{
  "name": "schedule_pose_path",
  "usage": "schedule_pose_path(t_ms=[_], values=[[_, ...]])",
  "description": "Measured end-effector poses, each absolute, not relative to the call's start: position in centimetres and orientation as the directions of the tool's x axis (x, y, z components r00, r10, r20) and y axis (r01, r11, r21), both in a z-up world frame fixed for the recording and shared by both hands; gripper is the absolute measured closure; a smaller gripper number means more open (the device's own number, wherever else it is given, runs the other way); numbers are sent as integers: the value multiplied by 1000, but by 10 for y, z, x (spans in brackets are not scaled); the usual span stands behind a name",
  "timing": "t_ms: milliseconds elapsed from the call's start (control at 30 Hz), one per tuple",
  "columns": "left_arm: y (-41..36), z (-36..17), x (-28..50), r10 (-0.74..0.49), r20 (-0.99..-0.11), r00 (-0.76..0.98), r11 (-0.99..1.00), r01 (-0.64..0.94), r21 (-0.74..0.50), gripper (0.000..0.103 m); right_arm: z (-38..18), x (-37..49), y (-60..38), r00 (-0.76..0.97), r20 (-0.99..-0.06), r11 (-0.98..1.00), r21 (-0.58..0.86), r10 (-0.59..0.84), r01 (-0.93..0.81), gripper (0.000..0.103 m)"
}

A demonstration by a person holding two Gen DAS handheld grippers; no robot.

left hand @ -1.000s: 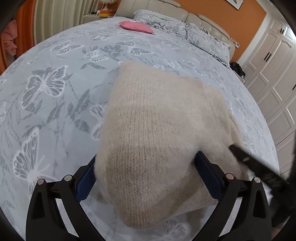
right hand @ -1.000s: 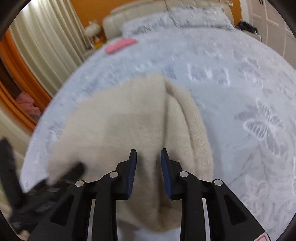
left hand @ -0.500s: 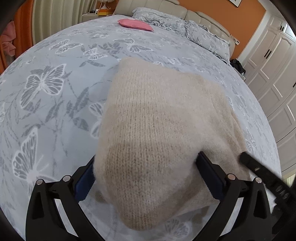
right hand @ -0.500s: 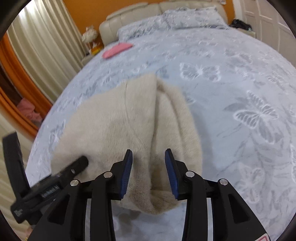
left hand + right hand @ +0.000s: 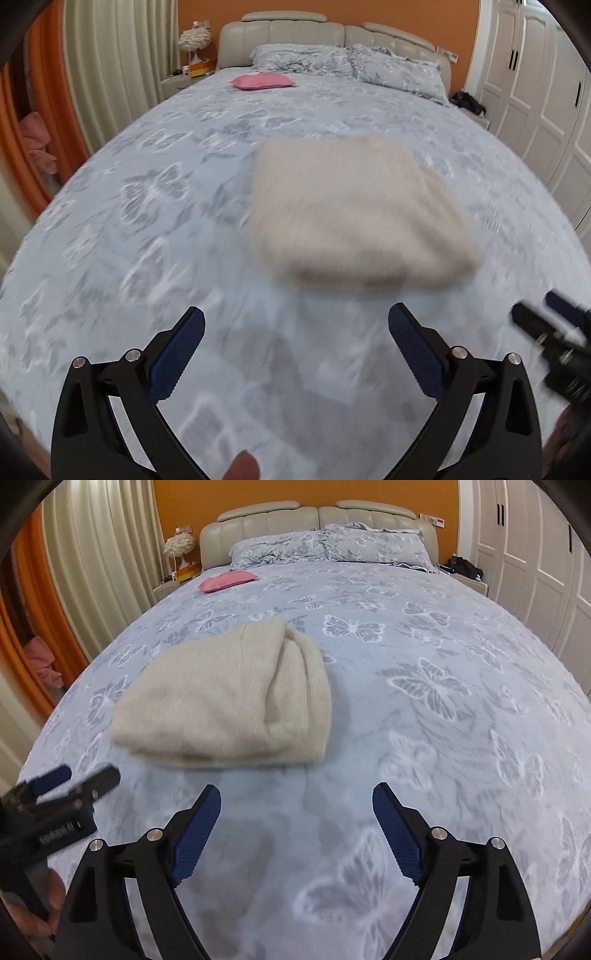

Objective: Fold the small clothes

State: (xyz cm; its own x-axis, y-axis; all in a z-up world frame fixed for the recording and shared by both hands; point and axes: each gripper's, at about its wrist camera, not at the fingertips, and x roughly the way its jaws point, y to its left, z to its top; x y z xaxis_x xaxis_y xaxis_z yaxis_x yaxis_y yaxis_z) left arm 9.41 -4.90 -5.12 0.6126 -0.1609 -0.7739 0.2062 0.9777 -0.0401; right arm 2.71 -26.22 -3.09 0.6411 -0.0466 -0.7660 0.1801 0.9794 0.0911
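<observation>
A cream knitted garment [image 5: 354,210] lies folded into a thick rectangle on the bed; it also shows in the right wrist view [image 5: 236,701]. My left gripper [image 5: 295,343] is open and empty, held back from the garment's near edge. My right gripper [image 5: 297,819] is open and empty, also short of the near edge. Each gripper shows in the other's view: the right one at the right edge [image 5: 554,339], the left one at the left edge [image 5: 55,805].
The bed has a grey butterfly-print cover [image 5: 443,686]. A pink pouch [image 5: 263,81] lies far back near the pillows [image 5: 325,546]. Curtains [image 5: 110,74] hang at the left, white wardrobe doors [image 5: 535,74] stand at the right.
Both grippers have let go of the garment, opened wide and pulled back toward the foot of the bed. The garment now lies flat and folded by itself.
</observation>
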Motion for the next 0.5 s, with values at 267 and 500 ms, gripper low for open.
schedule_pose_path(t_ms=[267, 500], values=[[-27, -63, 68, -55, -791, 610, 993, 115, 19, 6, -40, 24, -247, 625, -778, 986, 46, -67, 163, 18], [-34, -67, 59, -42, -791, 611, 987, 148, 62, 6, -40, 19, -241, 622, -780, 987, 32, -74, 157, 18]])
